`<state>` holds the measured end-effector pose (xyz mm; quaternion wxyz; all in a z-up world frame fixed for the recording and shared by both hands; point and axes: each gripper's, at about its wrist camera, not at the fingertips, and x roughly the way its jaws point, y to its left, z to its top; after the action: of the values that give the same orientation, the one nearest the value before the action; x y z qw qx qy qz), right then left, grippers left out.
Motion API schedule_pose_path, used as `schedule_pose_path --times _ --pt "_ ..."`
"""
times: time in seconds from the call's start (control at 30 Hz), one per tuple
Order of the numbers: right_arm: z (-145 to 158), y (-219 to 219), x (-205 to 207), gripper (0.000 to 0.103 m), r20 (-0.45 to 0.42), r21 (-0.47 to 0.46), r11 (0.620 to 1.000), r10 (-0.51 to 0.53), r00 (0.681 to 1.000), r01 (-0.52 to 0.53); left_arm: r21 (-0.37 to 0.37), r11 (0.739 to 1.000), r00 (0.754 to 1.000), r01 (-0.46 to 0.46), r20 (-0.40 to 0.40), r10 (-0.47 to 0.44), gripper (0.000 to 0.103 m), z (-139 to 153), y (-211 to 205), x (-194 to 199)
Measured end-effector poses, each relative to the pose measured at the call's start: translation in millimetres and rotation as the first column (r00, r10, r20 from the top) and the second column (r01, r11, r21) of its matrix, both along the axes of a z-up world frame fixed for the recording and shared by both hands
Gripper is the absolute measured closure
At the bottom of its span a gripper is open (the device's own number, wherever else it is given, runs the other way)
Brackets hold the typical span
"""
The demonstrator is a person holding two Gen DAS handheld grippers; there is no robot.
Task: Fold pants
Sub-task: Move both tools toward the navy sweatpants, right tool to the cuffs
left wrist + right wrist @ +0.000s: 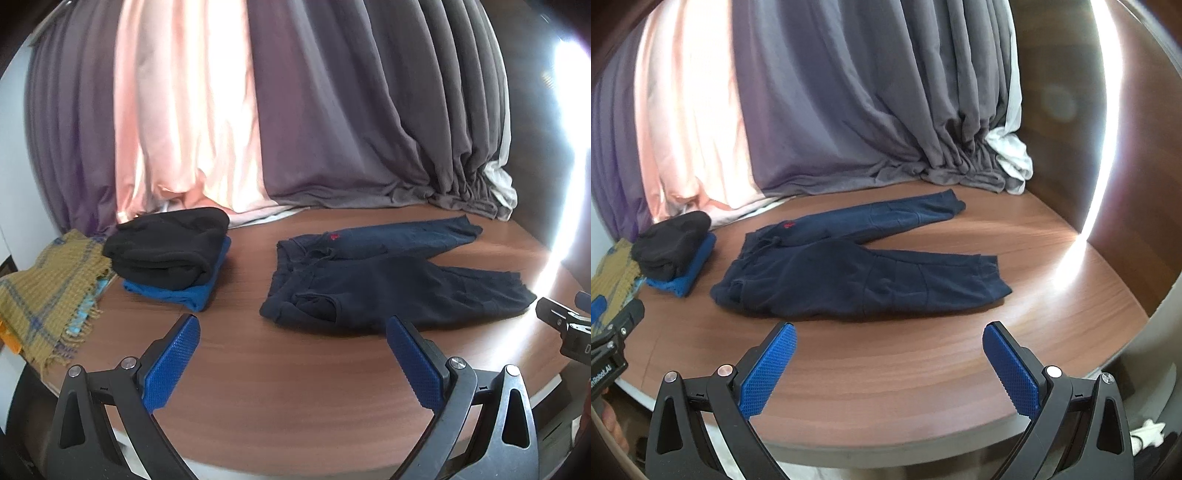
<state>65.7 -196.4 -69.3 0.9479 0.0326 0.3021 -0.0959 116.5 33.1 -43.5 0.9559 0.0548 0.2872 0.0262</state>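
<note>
Navy blue pants (388, 288) (857, 273) lie flat on the wooden table (295, 387) (886, 369), waistband to the left, both legs spread out to the right in a V. A small red logo shows near the waistband. My left gripper (293, 354) hovers open above the table's near edge, just in front of the waistband and hip. My right gripper (890, 362) is open too, hanging a short way in front of the near leg. Neither touches the cloth. The right gripper's body shows at the far right edge of the left wrist view.
A stack of folded clothes, black (170, 247) (670, 240) on top of blue (184, 291), sits left of the pants. A mustard plaid scarf (48, 291) hangs over the table's left edge. Grey and pink curtains (295, 110) bunch along the back. A wooden wall panel (1126, 147) closes the right side.
</note>
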Motion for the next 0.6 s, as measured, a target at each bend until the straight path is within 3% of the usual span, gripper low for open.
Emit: schedule_pose_path --times 0.33,0.6 --pt "-29 -5 60 0.001 -0.056 -0.047 0.995 -0.095 0.994 0.093 -0.022 0.999 0.994 0.03 -0.101 -0.032 0.004 -41 13 69" --pt "-45 -22 83 0.001 -0.076 -0.123 0.973 -0.203 0.976 0.193 0.002 0.995 0.985 0.095 -0.146 -0.093 0.004 -66 -2 96"
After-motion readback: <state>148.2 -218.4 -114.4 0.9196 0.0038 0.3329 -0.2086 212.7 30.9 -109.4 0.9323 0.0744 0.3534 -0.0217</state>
